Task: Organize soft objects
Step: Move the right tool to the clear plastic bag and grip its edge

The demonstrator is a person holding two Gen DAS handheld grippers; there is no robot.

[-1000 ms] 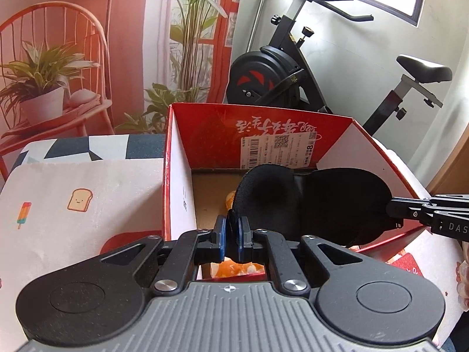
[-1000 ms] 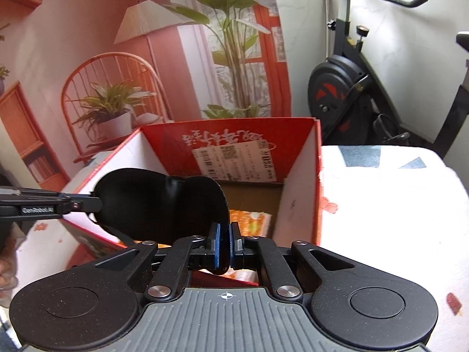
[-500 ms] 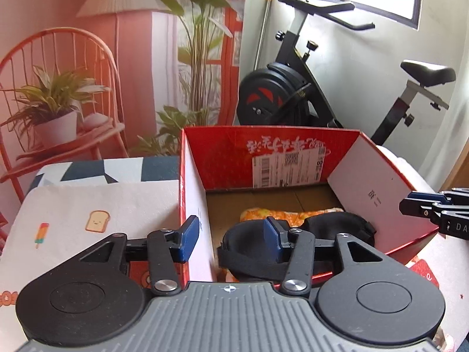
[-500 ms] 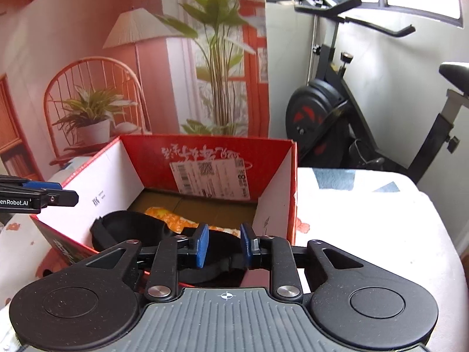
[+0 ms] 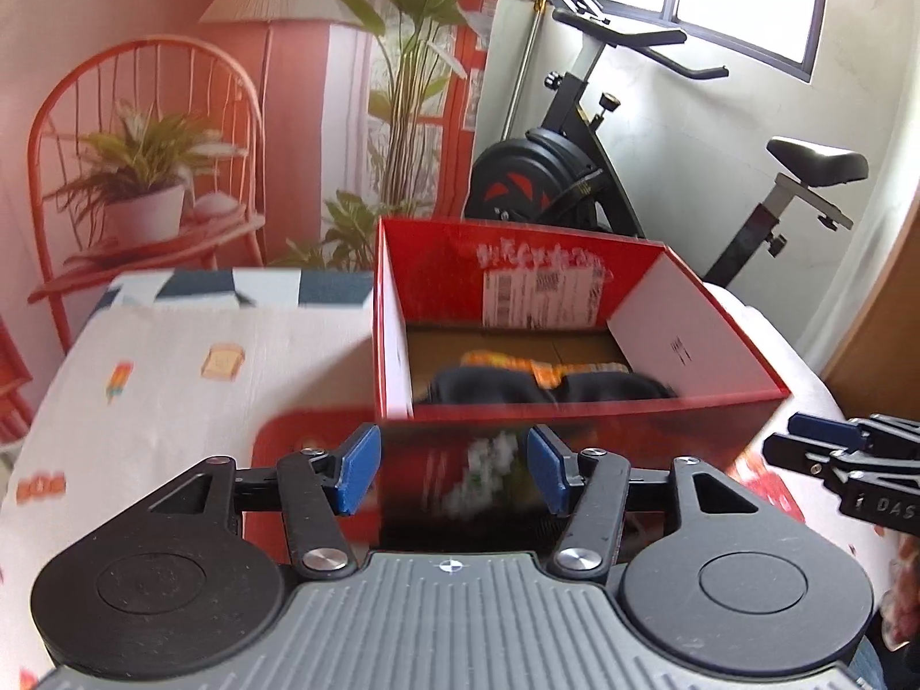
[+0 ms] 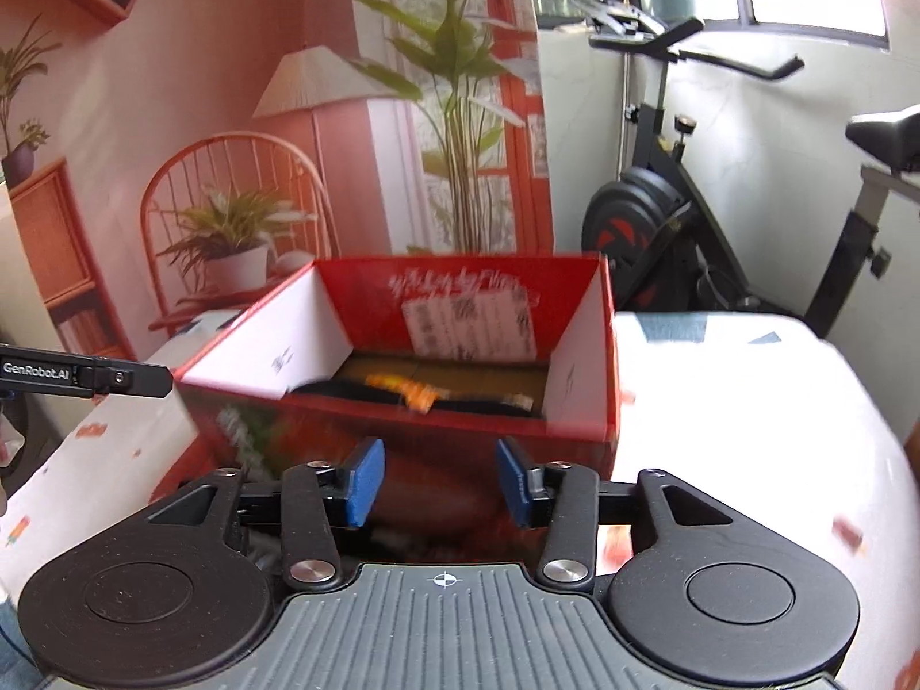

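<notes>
Inside the red box [image 5: 678, 345], the black soft item [image 5: 540, 388] lies on an orange one [image 5: 552, 369], gathered for tidiness. Both the left hand-held gripper [image 5: 454, 468] and right hand-held gripper [image 6: 440, 483] hang released, empty, just short of the box over the worktop [image 5: 190, 368].

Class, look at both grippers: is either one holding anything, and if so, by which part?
Nothing is held. The left gripper and right gripper are both open; the black eye mask lies loose in the red box.
</notes>
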